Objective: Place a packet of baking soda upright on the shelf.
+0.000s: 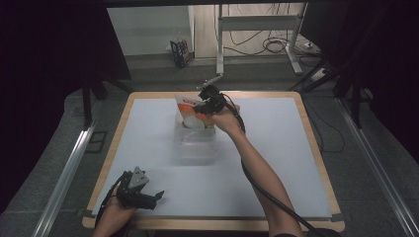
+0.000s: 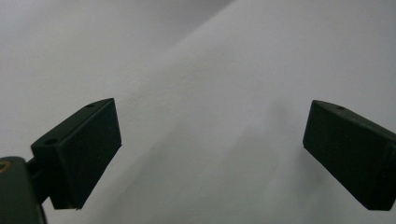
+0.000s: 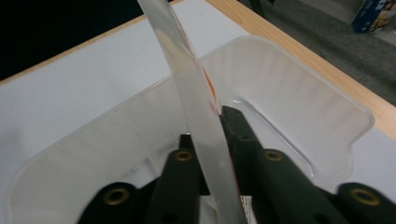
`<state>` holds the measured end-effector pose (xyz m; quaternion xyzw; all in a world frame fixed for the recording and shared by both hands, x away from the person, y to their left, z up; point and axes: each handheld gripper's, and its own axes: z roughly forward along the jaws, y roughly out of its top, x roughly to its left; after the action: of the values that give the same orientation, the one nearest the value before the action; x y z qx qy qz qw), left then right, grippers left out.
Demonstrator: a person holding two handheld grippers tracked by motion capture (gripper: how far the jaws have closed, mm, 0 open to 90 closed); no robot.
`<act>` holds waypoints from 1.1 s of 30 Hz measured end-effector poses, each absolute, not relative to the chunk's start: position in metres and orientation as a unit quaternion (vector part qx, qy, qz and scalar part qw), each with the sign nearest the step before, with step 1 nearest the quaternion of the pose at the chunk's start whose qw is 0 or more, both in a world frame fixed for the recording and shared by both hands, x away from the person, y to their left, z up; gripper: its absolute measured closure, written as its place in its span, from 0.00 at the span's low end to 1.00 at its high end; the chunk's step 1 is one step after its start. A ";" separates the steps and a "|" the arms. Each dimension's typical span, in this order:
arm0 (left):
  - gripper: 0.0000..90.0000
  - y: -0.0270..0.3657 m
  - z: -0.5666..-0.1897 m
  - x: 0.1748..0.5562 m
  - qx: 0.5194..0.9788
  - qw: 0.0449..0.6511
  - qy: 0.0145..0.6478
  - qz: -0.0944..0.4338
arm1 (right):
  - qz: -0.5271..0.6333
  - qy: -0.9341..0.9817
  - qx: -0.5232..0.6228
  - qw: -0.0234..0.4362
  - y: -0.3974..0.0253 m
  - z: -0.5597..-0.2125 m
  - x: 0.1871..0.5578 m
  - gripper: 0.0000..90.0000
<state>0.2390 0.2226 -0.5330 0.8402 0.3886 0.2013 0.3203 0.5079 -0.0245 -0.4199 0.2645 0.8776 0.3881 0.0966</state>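
From the high view, your right gripper (image 1: 205,104) is out over the far middle of the table (image 1: 276,148), clamped on a pouch (image 1: 190,109) printed in white, orange and red. The pouch hangs at the far end of a clear plastic tub (image 1: 195,143), with its lower part inside the tub's rim. Your left gripper (image 1: 153,197) rests near the table's near left corner, well apart from the tub, and its jaws point toward the middle of the table. Beyond the table there is a small blue box (image 1: 180,52) on the floor, beside a metal stand (image 1: 257,29).

In the left gripper view, your jaws stand wide apart with nothing between them. Only the bare white table (image 2: 210,70) lies ahead.

In the right gripper view, your jaws are closed on the pouch (image 3: 198,116), seen edge-on as a thin glossy strip rising up and to the left, with a trace of red print at its side. The tub (image 3: 299,88) lies directly below, and the table's wooden edge (image 3: 299,51) runs beyond it.
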 end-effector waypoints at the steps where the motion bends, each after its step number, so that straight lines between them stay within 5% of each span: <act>1: 0.05 0.223 -0.533 0.239 0.840 0.321 0.389 0.201 | 0.391 0.876 0.265 0.099 -0.025 -0.420 0.508 0.74; 7: 0.04 0.223 -0.533 0.239 0.839 0.322 0.389 0.202 | 0.395 0.871 0.264 0.124 -0.024 -0.419 0.509 0.37; 12: 0.04 0.223 -0.533 0.239 0.838 0.323 0.390 0.202 | 0.396 0.869 0.261 0.139 -0.025 -0.418 0.509 0.21; 33: 0.04 0.223 -0.533 0.239 0.840 0.320 0.389 0.202 | 0.391 0.878 0.235 0.141 -0.025 -0.409 0.497 0.09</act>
<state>0.2388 0.2229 -0.5332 0.8399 0.3889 0.2017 0.3203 0.4969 -0.0255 -0.4094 0.2354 0.8783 0.3914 0.1414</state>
